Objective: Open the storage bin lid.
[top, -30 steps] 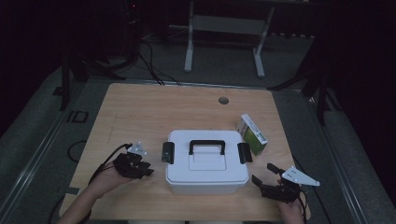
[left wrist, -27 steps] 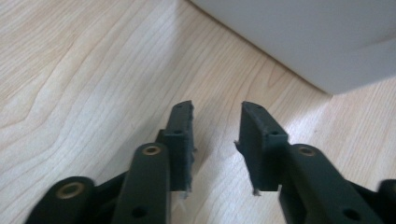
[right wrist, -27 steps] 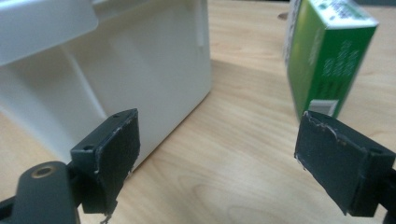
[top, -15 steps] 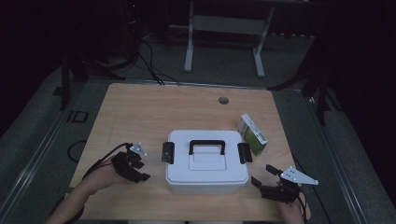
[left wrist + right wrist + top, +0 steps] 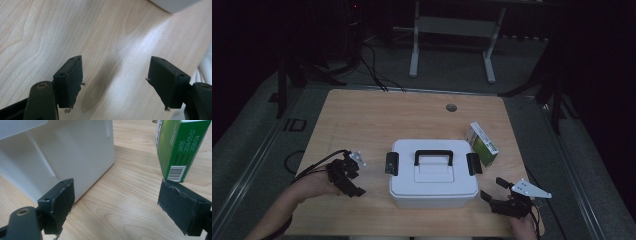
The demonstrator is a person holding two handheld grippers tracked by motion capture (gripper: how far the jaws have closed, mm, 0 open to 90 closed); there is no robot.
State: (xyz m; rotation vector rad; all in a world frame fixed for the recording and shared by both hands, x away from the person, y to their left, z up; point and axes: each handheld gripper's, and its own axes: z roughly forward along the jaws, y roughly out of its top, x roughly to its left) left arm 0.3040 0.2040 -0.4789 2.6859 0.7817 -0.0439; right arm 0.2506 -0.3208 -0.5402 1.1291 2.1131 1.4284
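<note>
Both grippers standing open, empty: left gripper (image 5: 354, 175) jaws just widening at nine o'clock of the white lidded plastic box (image 5: 433, 172). Right gripper (image 5: 498, 192) risking toppling the upright green carton (image 5: 482, 144) if swinging toward one o'clock.

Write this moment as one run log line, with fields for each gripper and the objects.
left gripper: jaws just opening, empty | right gripper: open, empty | white box: lid on, untouched | green carton: right of box

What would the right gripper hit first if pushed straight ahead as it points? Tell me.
Probably bare table first: the right gripper aims at the gap between the white box and the green carton. Its open fingers might graze either side; depth is unclear.
</note>
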